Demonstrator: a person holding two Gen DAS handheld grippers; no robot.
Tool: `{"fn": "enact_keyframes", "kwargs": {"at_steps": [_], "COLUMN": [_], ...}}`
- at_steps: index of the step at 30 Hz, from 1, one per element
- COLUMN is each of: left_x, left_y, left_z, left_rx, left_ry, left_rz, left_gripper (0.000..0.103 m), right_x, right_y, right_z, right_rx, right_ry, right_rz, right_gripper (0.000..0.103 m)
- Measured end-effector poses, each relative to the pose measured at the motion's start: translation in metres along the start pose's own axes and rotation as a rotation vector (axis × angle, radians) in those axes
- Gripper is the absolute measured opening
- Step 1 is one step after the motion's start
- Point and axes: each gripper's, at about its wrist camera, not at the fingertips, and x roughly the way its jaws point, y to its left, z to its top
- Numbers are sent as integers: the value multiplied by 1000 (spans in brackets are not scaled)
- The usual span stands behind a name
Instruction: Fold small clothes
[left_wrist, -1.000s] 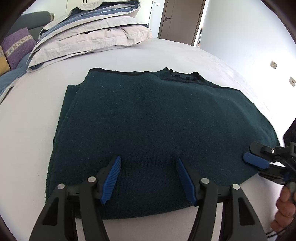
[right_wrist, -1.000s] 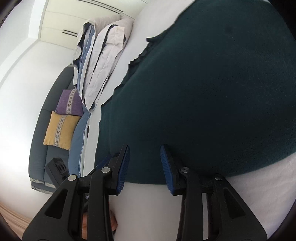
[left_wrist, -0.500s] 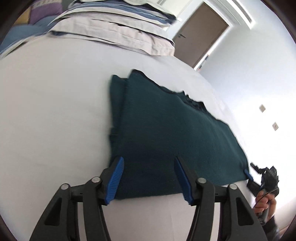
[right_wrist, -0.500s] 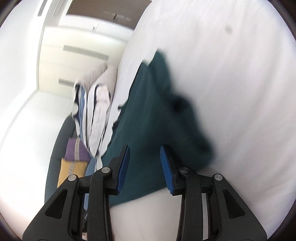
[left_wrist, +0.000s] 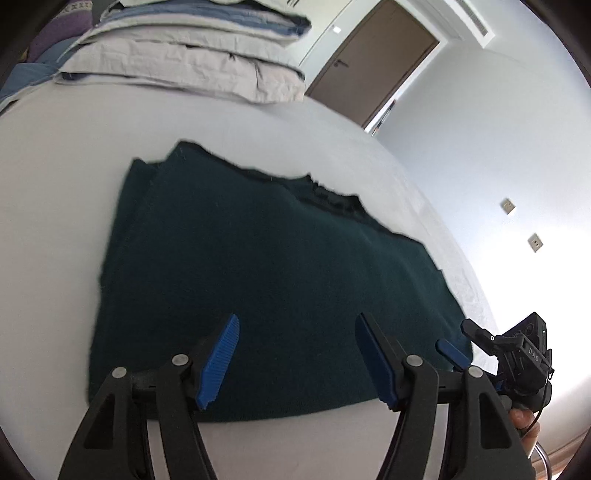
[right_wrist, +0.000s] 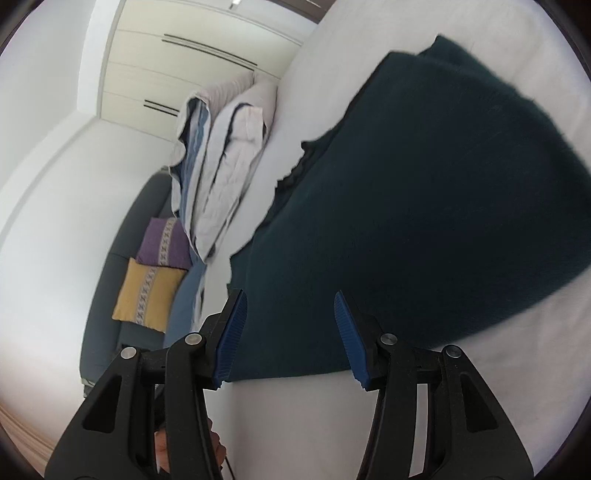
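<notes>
Dark green sweater (left_wrist: 258, 280) lies blurred on the bed (left_wrist: 55, 184); both hand-held grippers, left (left_wrist: 295, 360) and right (right_wrist: 286, 338), now opening, empty, pulled back from its hem.

The only lettering reads "DAS". It sits on the right gripper (left_wrist: 448, 349), just beside the sweater (left_wrist: 258, 277).

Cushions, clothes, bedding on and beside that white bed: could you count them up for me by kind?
Dark green garment, folded flat on the bed: 1
Stack of folded bedding, counted as one pile: 1
Sofa cushions, one purple and one yellow: 2
Total: 4
</notes>
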Motion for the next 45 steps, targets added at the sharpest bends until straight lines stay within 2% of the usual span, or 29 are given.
{"fn": "enact_keyframes", "kwargs": {"at_steps": [2,5,8,9,11,14,18,20,23,24,27,35,38,41,43,45], "left_x": [14,16,18,19,21,22,20,20,20,19,19,17,17,16,14,12], "left_y": [6,15,17,17,13,9,15,17,15,15,15,17,17,16,15,14], "left_z": [0,-4,-8,-10,-12,-15,-18,-18,-19,-20,-20,-20,-19,-19,-20,-20], "left_rx": [-7,-10,11,19,33,54,39,31,37,39,36,33,33,33,33,27], "left_ry": [29,19,11,6,-1,-10,-27,-27,-27,-29,-31,-24,-20,-18,-15,-12], "left_rz": [46,21,23,29,47,60,33,23,28,30,28,22,23,30,36,44], "left_gripper": [68,68,68,68,70,71,71,71,71,71,71,71,71,71,71,72], "right_x": [-3,-32,-81,-99,-121,-120,-105,-91,-79,-78,-86,-109,-105,-106,-109,-117], "right_y": [-13,-37,-48,-49,-43,-30,-27,-32,-37,-37,-35,-38,-52,-60,-58,-52], "right_z": [4,8,18,21,28,34,33,26,21,20,20,1,3,11,12,11], "right_rx": [26,80,72,61,-7,-139,-242,-264,-295,-305,-302,-250,-225,-192,-189,-178], "right_ry": [-27,-89,-221,-263,-304,-266,-184,-148,-127,-130,-144,-140,-128,-114,-107,-132], "right_rz": [-62,-52,-107,-134,-249,-378,-473,-523,-590,-600,-595,-600,-563,-519,-512,-539], "right_gripper": [49,47,49,49,49,47,39,38,24,16,6,4,4,5,12,32]}}
